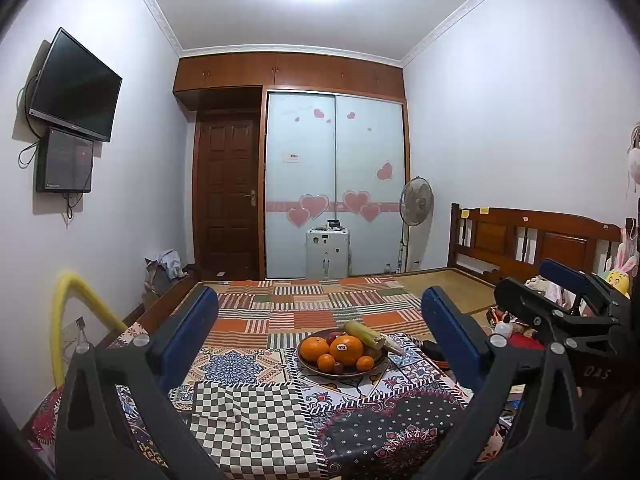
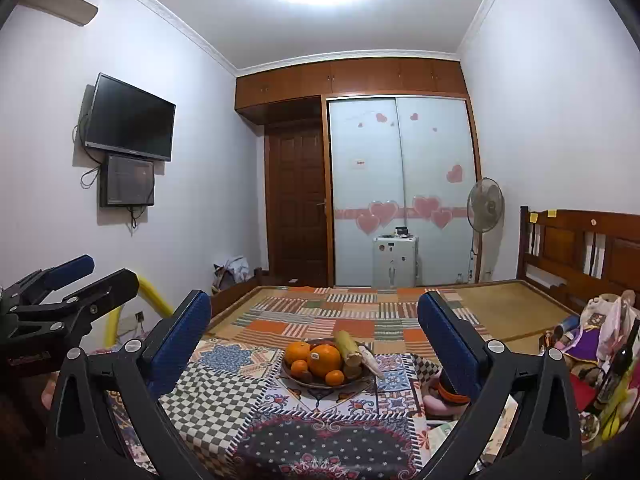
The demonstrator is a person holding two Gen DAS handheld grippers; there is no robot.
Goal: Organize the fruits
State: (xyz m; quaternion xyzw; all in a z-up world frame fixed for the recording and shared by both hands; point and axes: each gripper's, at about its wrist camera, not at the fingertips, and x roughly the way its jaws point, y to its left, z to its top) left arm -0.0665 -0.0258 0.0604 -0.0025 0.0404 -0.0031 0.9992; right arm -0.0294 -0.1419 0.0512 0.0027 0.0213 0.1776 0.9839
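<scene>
A brown plate (image 1: 306, 365) (image 2: 289, 374) sits on the patchwork cloth. It holds a big orange (image 1: 346, 350) (image 2: 324, 360) with a sticker, smaller oranges (image 1: 314, 349) (image 2: 298, 351), dark red fruit and a yellow-green corn cob (image 1: 363, 333) (image 2: 346, 347). My left gripper (image 1: 320, 328) is open and empty, held back from the plate. My right gripper (image 2: 316, 332) is open and empty, also short of the plate. Each gripper shows in the other's view, the right one at the right edge (image 1: 560, 300) and the left one at the left edge (image 2: 60, 292).
The patchwork cloth (image 1: 256, 408) (image 2: 224, 400) covers a bed with a wooden headboard (image 1: 536, 236) at right. Toys and bags (image 2: 600, 340) pile at the right. A yellow tube (image 1: 76, 312) arcs at left. A wardrobe, a door, a fan and a white case stand behind.
</scene>
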